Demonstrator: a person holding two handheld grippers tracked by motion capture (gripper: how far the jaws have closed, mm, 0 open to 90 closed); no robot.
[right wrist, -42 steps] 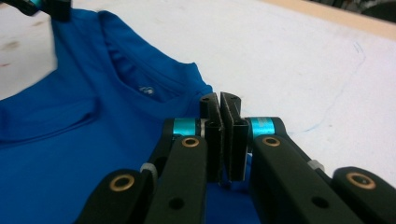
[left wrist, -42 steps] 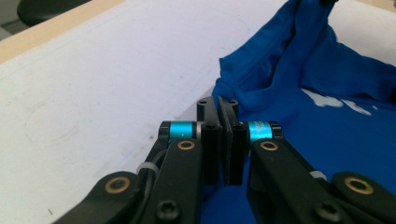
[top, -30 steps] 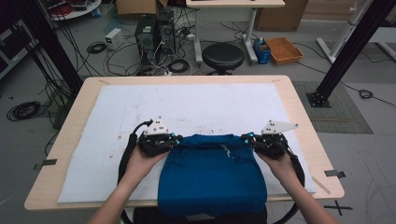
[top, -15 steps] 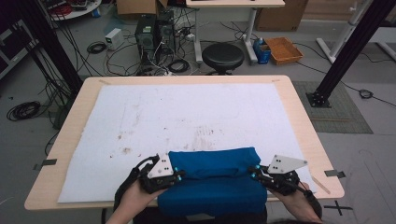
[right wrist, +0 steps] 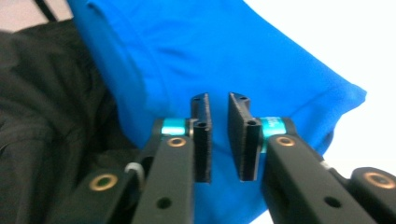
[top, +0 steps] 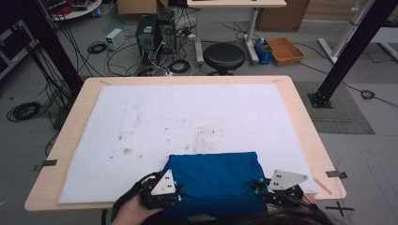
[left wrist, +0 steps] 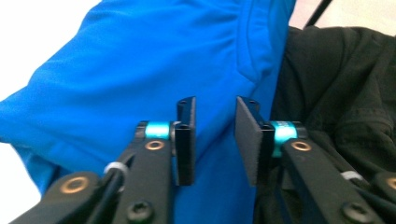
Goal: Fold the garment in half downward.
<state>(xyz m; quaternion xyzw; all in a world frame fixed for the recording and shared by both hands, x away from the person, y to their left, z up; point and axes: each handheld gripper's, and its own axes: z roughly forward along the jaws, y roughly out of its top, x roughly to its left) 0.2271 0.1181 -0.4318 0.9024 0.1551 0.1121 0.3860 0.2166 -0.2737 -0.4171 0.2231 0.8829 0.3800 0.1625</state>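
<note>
A folded blue garment (top: 213, 178) lies at the near edge of the white mat (top: 187, 117), its lower part hanging over the table's front. My left gripper (top: 180, 196) sits at the garment's left side and my right gripper (top: 256, 187) at its right side, both pointing inward. In the left gripper view the jaws (left wrist: 215, 140) stand apart over the blue cloth (left wrist: 140, 70), pads not pressing on it. The right gripper (right wrist: 219, 140) shows a narrower gap, with blue cloth (right wrist: 224, 51) behind and none pinched. Both pairs of jaws have just been opening.
The mat covers most of the wooden table (top: 305, 122) and carries brown stains mid-table. The person's dark clothing (left wrist: 341, 74) is close beside the garment at the table's front. A black stool (top: 224, 56), computers and cables are on the floor beyond the far edge.
Both grippers drew the garment's far corners back toward the person, folding it over itself. Their jaws, shut on the cloth before, now stand apart and have let it go.
</note>
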